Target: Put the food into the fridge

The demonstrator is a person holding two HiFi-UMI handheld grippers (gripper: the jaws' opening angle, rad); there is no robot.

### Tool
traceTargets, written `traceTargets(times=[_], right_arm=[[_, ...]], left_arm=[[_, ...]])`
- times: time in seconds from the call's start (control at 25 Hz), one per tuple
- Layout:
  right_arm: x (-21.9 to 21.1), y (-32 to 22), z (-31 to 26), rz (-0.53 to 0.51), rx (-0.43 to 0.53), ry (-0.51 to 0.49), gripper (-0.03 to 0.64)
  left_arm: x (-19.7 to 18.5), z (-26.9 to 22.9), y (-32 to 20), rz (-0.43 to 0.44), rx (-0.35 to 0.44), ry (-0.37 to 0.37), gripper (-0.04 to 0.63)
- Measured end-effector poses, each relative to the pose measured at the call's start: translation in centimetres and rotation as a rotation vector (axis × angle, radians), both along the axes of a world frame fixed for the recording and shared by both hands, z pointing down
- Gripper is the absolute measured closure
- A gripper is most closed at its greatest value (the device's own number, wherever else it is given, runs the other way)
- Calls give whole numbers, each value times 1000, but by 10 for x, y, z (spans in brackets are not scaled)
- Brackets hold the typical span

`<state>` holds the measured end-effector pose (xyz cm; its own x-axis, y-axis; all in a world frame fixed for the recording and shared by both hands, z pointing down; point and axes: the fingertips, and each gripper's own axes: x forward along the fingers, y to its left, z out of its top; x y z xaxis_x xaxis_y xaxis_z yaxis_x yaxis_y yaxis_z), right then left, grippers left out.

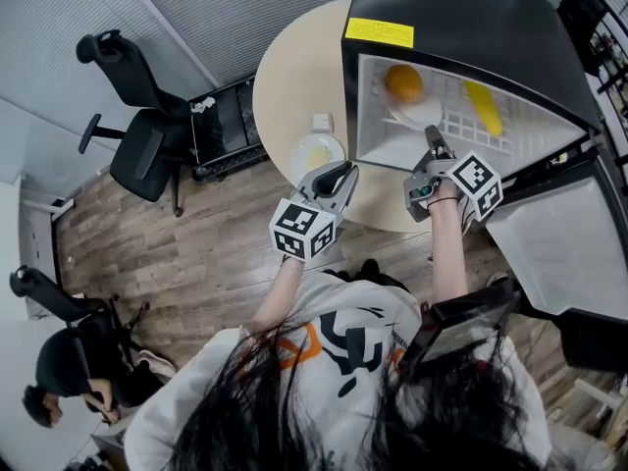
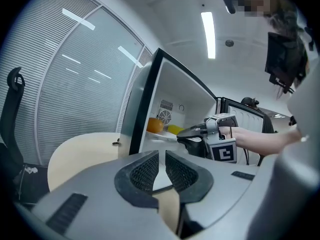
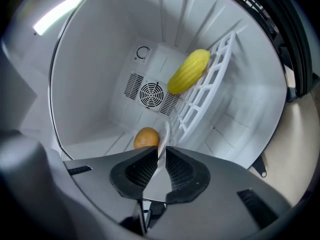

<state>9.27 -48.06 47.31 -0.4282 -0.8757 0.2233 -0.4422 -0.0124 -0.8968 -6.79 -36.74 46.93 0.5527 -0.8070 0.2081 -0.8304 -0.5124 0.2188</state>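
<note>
A small black fridge [image 1: 471,27] stands open on a round beige table [image 1: 294,77]. On its white wire shelf [image 3: 205,94] lies a yellow corn cob [image 1: 483,108] [image 3: 189,71]. An orange [image 1: 403,82] [image 3: 146,138] sits on a white plate [image 1: 417,114] inside the fridge. My right gripper [image 1: 435,145] [image 3: 160,156] reaches into the fridge, shut on that plate's rim [image 3: 163,134]. My left gripper [image 1: 339,177] [image 2: 162,159] hangs over the table's front edge, jaws together and holding nothing, beside a second white plate [image 1: 316,153] on the table.
The fridge door [image 1: 559,243] swings open to the right. A small white item [image 1: 322,123] lies on the table. A black office chair [image 1: 137,135] and a low black cart [image 1: 224,126] stand on the wood floor to the left. Another person [image 1: 69,371] sits at lower left.
</note>
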Motion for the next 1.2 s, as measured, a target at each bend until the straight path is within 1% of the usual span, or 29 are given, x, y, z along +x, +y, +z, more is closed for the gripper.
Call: traceTargets(times=[0.12, 0.2, 0.36, 0.68, 1.0, 1.2], right_arm=[[1, 5, -3, -2, 17, 40, 568], [4, 11, -4, 0, 26, 80, 555], [13, 23, -10, 14, 48, 151, 554], [9, 64, -15, 5, 74, 265, 554], [-9, 120, 1, -13, 50, 290, 554], [-19, 161, 12, -30, 34, 318, 554]], left_arm=[[-4, -2, 3, -1, 3, 1, 546], [-5, -3, 6, 1, 2, 1, 547], [-6, -6, 10, 11, 10, 5, 548], [-5, -9, 31, 55, 13, 13, 546], [-5, -3, 69, 110, 1, 15, 546], [-10, 5, 98, 123, -18, 32, 546]])
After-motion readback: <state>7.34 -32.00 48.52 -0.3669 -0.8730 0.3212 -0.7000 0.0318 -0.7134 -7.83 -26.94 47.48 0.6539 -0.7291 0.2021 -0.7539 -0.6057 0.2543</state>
